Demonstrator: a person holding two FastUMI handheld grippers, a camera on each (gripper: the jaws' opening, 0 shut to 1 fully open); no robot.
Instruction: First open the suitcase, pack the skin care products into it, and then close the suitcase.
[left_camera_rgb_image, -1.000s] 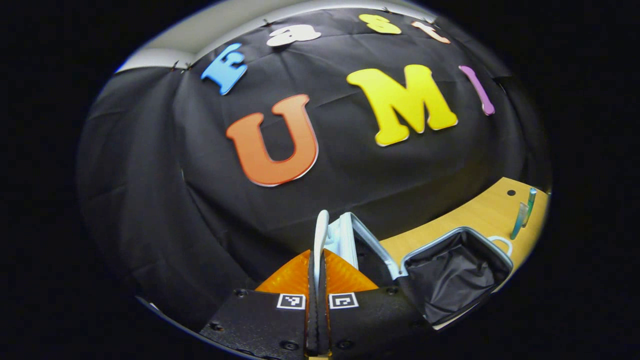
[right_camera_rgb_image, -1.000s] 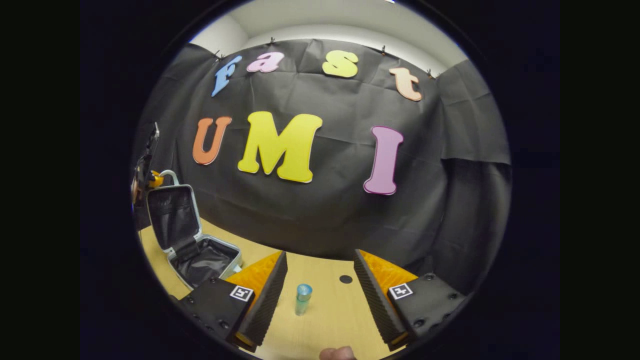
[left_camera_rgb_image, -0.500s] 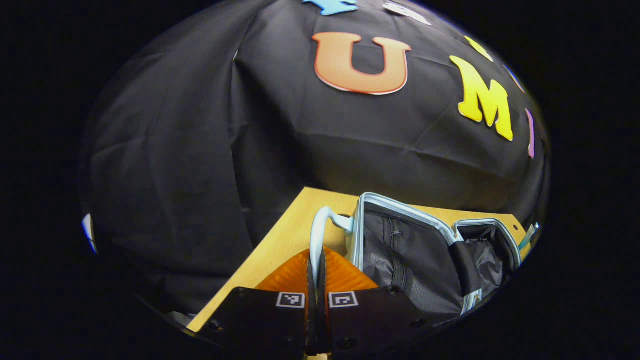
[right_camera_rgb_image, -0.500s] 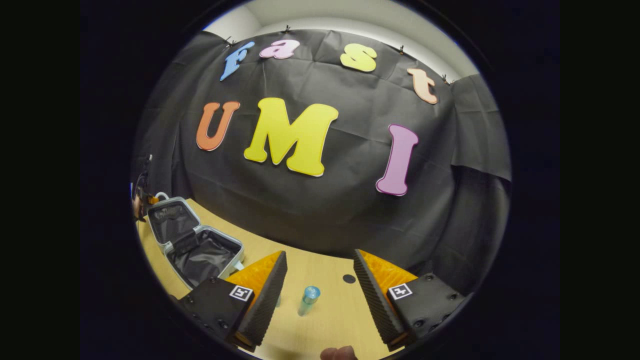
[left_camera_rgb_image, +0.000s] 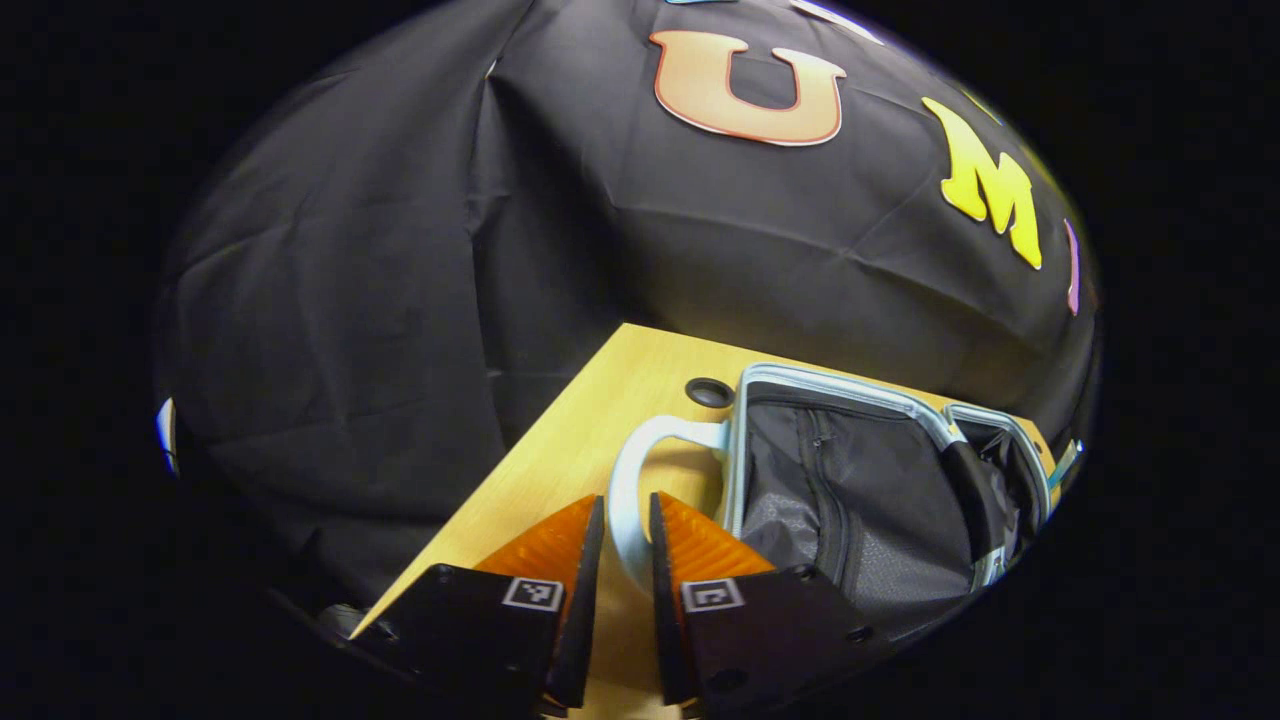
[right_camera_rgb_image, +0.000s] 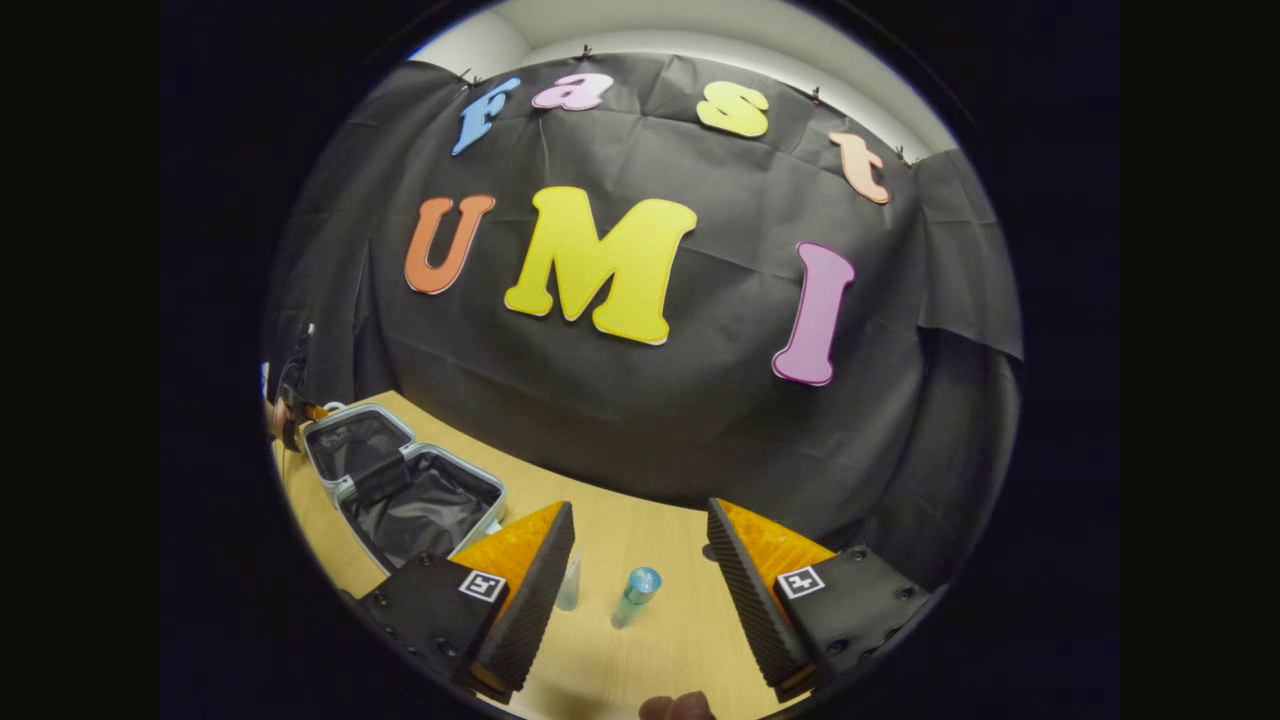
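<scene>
suitcase (left_camera_rgb_image: 850, 480) open flat on table (left_camera_rgb_image: 560, 450). left gripper (left_camera_rgb_image: 627, 545) jaws slightly apart around white handle (left_camera_rgb_image: 640, 470). right gripper (right_camera_rgb_image: 640, 560) jaws wide apart over teal bottle (right_camera_rgb_image: 633, 595).

The suitcase (left_camera_rgb_image: 860, 500) lies wide open and flat on the table (left_camera_rgb_image: 590, 440). It has a pale light-blue rim and a black cloth lining inside, with a zipper in one half. A black strap joins the two halves in the middle. Its white loop handle (left_camera_rgb_image: 640, 480) sticks out from one end. In the right gripper view the open suitcase (right_camera_rgb_image: 405, 490) sits at the far left of the table. Well apart from it stand two skin care products: a small clear bottle (right_camera_rgb_image: 569, 584) and a see-through blue-green bottle with a round blue cap (right_camera_rgb_image: 634, 594).
</scene>
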